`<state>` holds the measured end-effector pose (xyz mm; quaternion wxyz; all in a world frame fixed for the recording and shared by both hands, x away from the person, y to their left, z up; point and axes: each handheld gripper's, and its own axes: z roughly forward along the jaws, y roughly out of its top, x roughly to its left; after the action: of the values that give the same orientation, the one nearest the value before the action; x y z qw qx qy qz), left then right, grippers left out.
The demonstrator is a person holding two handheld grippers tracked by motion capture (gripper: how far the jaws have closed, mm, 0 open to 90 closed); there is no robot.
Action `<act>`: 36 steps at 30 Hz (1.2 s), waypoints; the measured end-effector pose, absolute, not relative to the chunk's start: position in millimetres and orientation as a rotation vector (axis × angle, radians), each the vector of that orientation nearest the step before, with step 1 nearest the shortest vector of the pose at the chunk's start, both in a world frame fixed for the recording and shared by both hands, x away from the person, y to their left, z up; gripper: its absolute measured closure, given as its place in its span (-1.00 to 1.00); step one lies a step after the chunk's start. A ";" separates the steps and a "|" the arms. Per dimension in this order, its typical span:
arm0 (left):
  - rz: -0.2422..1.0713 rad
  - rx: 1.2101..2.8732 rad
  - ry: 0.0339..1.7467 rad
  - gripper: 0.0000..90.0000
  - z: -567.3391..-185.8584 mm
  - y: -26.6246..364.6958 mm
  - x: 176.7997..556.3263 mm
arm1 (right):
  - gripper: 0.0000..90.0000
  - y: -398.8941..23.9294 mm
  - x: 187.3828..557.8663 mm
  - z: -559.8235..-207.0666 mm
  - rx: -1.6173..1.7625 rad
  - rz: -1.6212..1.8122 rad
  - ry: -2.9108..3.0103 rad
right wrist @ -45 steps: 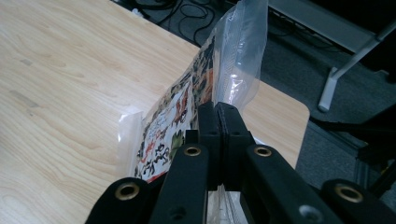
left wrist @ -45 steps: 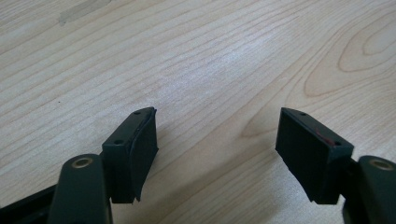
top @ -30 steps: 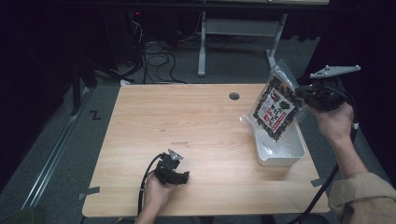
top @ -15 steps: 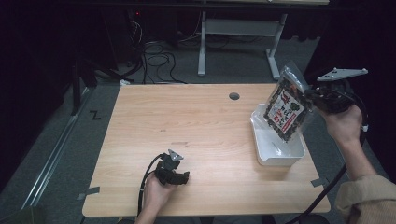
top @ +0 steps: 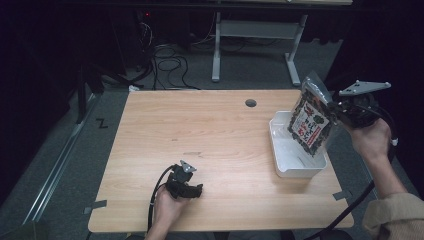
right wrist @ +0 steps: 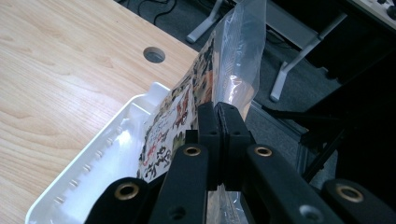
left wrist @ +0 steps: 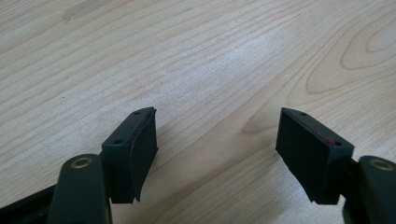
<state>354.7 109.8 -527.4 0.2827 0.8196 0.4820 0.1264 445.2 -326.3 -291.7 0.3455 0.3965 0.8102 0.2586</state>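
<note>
A printed snack bag (top: 311, 120) with a clear plastic top hangs tilted above the white tray (top: 282, 150) at the table's right side. My right gripper (top: 334, 111) is shut on the bag's upper edge, its jaws pressed together on the plastic (right wrist: 218, 116). The bag (right wrist: 187, 116) hangs over the tray's (right wrist: 93, 163) right side. My left gripper (top: 187, 189) rests low on the wooden table near the front edge, held by a hand. Its jaws stand wide apart (left wrist: 217, 140) with only bare wood between them.
The wooden table (top: 210, 135) has a round cable hole (top: 250, 103) near its far edge. Beyond the table are a metal desk frame (top: 260, 45) and cables on the floor (top: 165, 55). Tape strips mark the table's front corners (top: 95, 206).
The right gripper carried the bag a little to the right and tilted it more upright over the tray. The left gripper stayed where it was.
</note>
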 end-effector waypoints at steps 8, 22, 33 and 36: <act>0.341 2.197 1.286 -0.34 -527.4 109.5 354.7 | 0.99 -326.4 449.0 -312.1 1.030 0.671 2.138; 0.341 2.204 1.280 -0.34 -527.5 107.3 354.0 | 0.96 -330.5 451.5 -325.2 1.068 0.649 2.196; 0.342 2.214 1.277 -0.34 -527.8 106.1 354.0 | 0.89 -343.3 453.2 -329.6 1.121 0.599 2.220; 0.342 2.215 1.278 -0.34 -528.1 105.9 354.1 | 0.87 -348.0 453.9 -334.0 1.136 0.601 2.214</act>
<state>354.1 105.9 -528.1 0.2772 0.8249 0.4759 0.1275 453.9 -348.0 -334.0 0.2868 0.4250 0.8286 0.2248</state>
